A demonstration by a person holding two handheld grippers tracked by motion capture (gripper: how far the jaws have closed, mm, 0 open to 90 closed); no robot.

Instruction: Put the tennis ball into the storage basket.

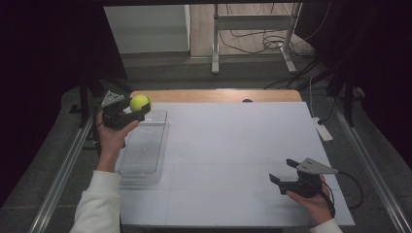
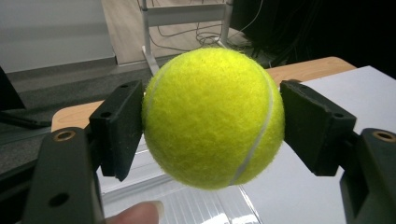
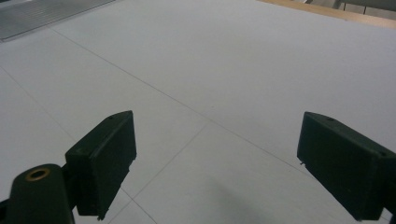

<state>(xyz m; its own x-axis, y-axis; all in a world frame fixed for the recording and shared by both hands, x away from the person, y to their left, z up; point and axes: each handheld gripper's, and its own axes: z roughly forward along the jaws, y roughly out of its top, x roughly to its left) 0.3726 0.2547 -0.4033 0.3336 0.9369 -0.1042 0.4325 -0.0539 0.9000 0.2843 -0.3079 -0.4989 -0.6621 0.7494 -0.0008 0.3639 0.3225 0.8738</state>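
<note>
Jaws of our left gripper (image 1: 132,109) clamp the tennis ball (image 1: 140,102) above the clear tray (image 1: 145,150) at 10 o'clock; right gripper (image 1: 283,173) jaws gape, idle at 4 o'clock. Next, we judge: lower and release.

High view overlooks the table (image 1: 233,145); gripper views skim it close.

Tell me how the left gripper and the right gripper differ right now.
The left gripper is shut on a yellow tennis ball; the right gripper is open with nothing between its jaws. The left gripper is held up over the far end of a clear plastic tray at the table's left edge; the right gripper sits low near the white table's near right corner. Both are black, two-jawed and hand-held.
</note>
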